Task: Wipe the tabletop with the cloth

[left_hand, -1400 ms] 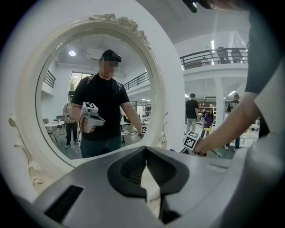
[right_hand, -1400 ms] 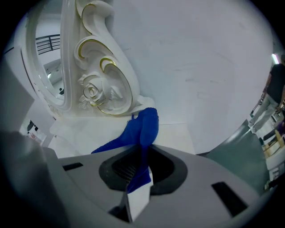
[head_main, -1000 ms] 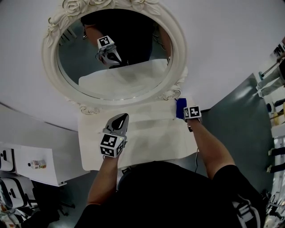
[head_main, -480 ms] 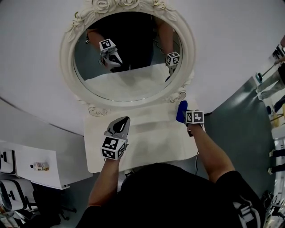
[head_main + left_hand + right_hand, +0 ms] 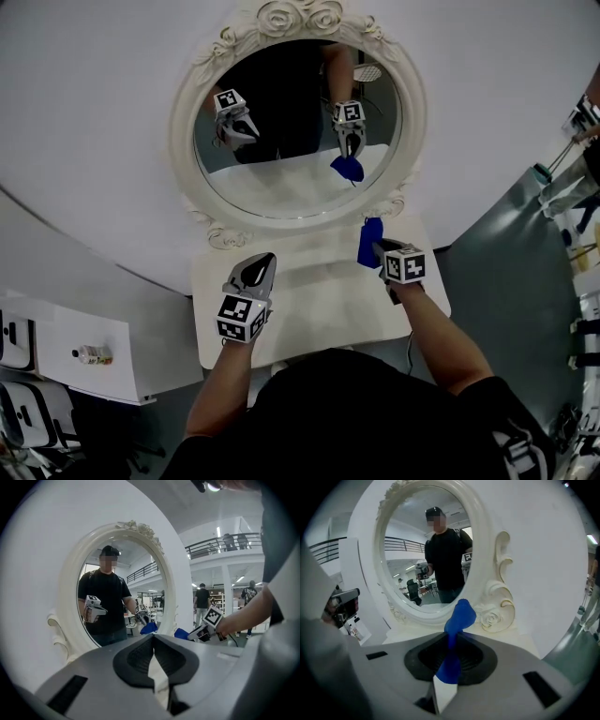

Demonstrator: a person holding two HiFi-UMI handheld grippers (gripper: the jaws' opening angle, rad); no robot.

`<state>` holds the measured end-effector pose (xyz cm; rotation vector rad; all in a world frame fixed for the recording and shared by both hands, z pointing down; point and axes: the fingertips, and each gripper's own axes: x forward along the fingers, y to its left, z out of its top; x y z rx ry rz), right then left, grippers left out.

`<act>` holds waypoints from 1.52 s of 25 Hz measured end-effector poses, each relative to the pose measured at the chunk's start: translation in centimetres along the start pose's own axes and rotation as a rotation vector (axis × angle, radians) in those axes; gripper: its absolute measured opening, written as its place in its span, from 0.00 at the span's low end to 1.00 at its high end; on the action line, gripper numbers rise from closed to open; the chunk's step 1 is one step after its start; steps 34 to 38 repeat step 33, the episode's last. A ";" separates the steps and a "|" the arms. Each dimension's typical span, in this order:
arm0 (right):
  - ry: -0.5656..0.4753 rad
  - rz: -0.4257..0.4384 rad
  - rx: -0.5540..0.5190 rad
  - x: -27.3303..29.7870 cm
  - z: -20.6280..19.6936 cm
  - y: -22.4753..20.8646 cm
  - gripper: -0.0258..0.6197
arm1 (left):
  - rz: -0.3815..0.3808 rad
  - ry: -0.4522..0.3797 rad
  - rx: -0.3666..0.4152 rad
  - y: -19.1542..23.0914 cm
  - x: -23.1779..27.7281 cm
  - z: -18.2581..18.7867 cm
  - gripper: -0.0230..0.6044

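White tabletop (image 5: 319, 292), oval mirror (image 5: 281, 187) behind, right tongs (image 5: 380, 249) pinching blue cloth (image 5: 369, 240), left tongs (image 5: 260, 262) closed

head view looks steeply down on the table (image 5: 319, 300) and mirror (image 5: 298, 141). left gripper view, riding the left tool (image 5: 255, 267), faces the mirror from mid-table; right gripper view, on the right tool (image 5: 378, 248), from nearer, by the far right corner. all share it.

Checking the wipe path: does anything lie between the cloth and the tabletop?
Nothing visible does. The right claw grips the blue cloth over bare white tabletop; the left claw, shut, is off to the left.
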<state>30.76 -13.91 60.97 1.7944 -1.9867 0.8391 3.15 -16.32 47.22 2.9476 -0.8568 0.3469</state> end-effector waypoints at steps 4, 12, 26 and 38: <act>-0.044 0.028 -0.084 -1.2 1.4 4.6 0.11 | -0.003 -0.004 0.004 0.8 -1.5 -0.1 0.06; -0.163 0.050 -0.207 -3.9 3.5 10.9 0.11 | -0.010 -0.008 0.005 1.5 -3.7 -0.3 0.06; -0.292 0.012 -0.327 -7.2 5.9 14.3 0.11 | -0.044 -0.026 0.034 0.3 -4.5 0.6 0.06; -0.303 0.000 -0.343 -7.6 6.1 14.1 0.11 | -0.051 -0.032 0.048 0.1 -3.9 1.4 0.06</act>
